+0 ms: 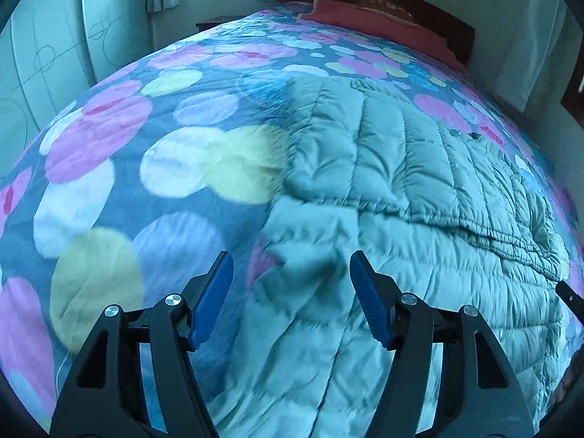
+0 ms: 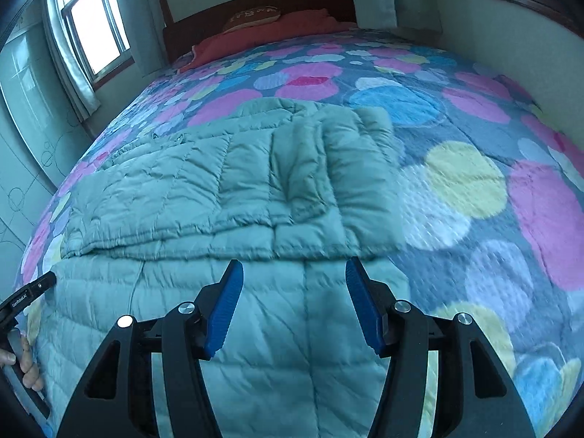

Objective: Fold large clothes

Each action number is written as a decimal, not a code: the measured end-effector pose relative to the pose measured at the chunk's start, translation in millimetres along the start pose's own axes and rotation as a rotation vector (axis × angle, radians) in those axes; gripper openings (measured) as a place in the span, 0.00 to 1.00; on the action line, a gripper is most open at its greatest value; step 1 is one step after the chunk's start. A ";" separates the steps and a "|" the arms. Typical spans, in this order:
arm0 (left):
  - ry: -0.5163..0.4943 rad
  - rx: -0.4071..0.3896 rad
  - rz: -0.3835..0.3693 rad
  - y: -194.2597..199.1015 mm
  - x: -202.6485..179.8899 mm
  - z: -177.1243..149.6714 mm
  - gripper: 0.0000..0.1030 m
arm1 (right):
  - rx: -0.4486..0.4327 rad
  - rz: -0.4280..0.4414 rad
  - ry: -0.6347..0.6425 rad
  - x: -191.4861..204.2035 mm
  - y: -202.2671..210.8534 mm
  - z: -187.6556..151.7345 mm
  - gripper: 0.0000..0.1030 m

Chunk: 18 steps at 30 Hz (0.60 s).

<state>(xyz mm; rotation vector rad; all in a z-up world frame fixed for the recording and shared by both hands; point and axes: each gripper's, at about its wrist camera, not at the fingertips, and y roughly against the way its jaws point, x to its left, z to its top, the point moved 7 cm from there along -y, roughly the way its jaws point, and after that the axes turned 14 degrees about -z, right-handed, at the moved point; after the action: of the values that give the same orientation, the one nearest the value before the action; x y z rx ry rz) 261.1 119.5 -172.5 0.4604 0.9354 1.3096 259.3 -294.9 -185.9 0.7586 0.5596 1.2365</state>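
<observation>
Quilted pale-green jacket point(image 2: 226, 197) spread flat on dotted bedspread point(image 2: 474, 182) — sleeves folded inward (ready for halving, probably). Left gripper point(image 1: 291, 294) and right gripper point(image 2: 294, 301) above near hem — fingers apart, holding nothing.

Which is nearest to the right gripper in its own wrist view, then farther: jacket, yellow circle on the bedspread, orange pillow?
1. Jacket, directly below the open right gripper.
2. Yellow circle, ahead to the right.
3. Orange pillow, far end by the headboard.

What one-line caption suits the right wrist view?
Open right gripper poised above a pale green quilted coat spread on the dotted bedspread.
</observation>
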 end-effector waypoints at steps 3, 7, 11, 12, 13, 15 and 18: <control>0.046 0.000 0.020 26.9 21.9 -25.2 0.64 | 0.040 -0.025 -0.047 -35.8 17.4 -31.0 0.57; 0.096 0.001 0.039 61.8 44.0 -59.5 0.64 | 0.070 -0.059 -0.084 -70.3 37.6 -68.5 0.57; 0.181 0.015 0.010 91.1 57.8 -94.5 0.64 | 0.121 -0.036 -0.162 -98.8 52.9 -108.4 0.57; 0.208 0.017 -0.004 98.1 59.7 -102.8 0.64 | 0.132 -0.029 -0.184 -104.7 56.4 -118.0 0.57; 0.228 0.017 -0.016 103.6 60.5 -109.7 0.64 | 0.142 -0.023 -0.199 -108.6 58.8 -125.1 0.57; 0.258 0.022 -0.044 112.4 59.1 -123.1 0.64 | 0.163 -0.001 -0.229 -115.8 63.9 -141.2 0.57; 0.298 0.034 -0.092 122.7 54.8 -142.0 0.64 | 0.168 0.013 -0.247 -117.2 74.4 -157.8 0.57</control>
<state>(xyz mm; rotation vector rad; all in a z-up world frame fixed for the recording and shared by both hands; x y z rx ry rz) 72.7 171.4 -178.5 0.2473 1.2134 1.3006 66.7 -365.1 -231.9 1.0418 0.4588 1.0962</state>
